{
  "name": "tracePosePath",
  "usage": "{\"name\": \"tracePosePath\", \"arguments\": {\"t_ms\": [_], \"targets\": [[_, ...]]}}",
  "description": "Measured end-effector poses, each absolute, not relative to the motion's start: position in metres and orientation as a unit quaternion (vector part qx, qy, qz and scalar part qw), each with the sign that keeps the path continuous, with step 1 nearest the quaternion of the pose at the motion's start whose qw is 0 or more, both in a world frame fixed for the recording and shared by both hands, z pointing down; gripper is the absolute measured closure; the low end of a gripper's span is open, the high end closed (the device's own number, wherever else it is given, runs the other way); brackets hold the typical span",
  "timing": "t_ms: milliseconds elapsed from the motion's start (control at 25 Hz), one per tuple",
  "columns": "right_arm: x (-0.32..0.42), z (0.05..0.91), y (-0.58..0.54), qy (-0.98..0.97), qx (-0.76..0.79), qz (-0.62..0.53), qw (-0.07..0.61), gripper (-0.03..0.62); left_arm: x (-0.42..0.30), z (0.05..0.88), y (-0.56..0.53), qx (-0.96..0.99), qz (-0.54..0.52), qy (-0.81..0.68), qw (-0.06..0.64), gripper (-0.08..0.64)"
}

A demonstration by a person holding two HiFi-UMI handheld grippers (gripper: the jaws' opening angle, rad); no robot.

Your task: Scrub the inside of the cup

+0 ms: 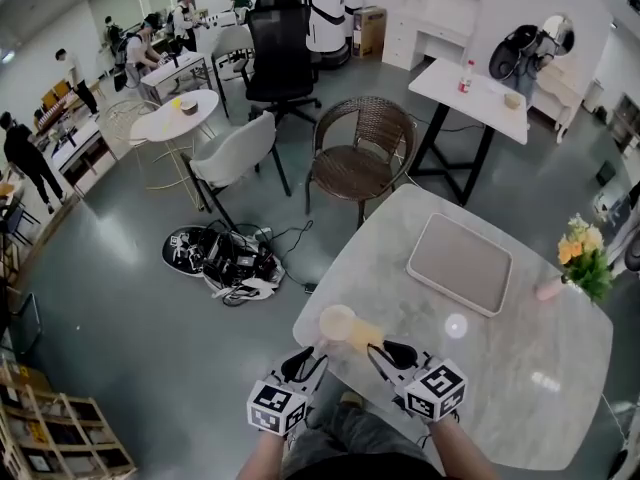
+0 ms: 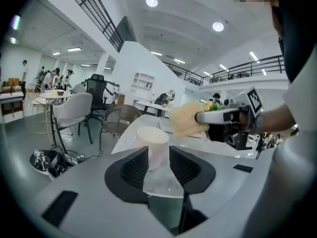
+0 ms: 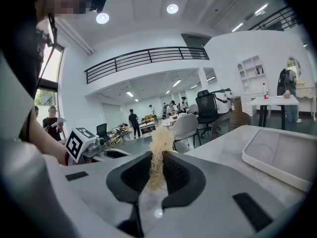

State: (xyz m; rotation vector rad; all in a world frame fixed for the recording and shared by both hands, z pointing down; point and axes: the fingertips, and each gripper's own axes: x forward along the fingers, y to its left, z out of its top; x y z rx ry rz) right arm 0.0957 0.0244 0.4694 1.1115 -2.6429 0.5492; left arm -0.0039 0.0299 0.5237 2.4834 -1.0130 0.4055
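Two tools, one cup, one sponge. The pale cup [image 1: 337, 322] stands on the counter [image 1: 500, 388] just ahead of the left tool [image 1: 311, 356], whose jaws are narrowly apart and grip nothing. The right tool [image 1: 386, 347] pinches the yellow sponge [image 1: 364, 334], just right of the cup. One tray [image 1: 459, 263] lies well beyond both.

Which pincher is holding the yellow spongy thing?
The right gripper: its jaws pinch the yellow sponge. The left gripper holds nothing; its jaws stand apart, with the cup in front.
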Motion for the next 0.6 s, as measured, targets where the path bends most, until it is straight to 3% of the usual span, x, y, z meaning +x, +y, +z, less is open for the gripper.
{"name": "tracePosePath", "arguments": {"t_ms": [200,600], "targets": [[0.079,0.472,0.003,-0.918,0.330,0.138,0.169,0.532,0.000,0.550,0.021,0.884,0.219,-0.362,0.200,0.407],[0.043,0.497,-0.017,-0.891,0.191,0.002,0.411,0.531,0.005,0.568,0.007,0.885,0.271,-0.336,0.176,0.407]]}}
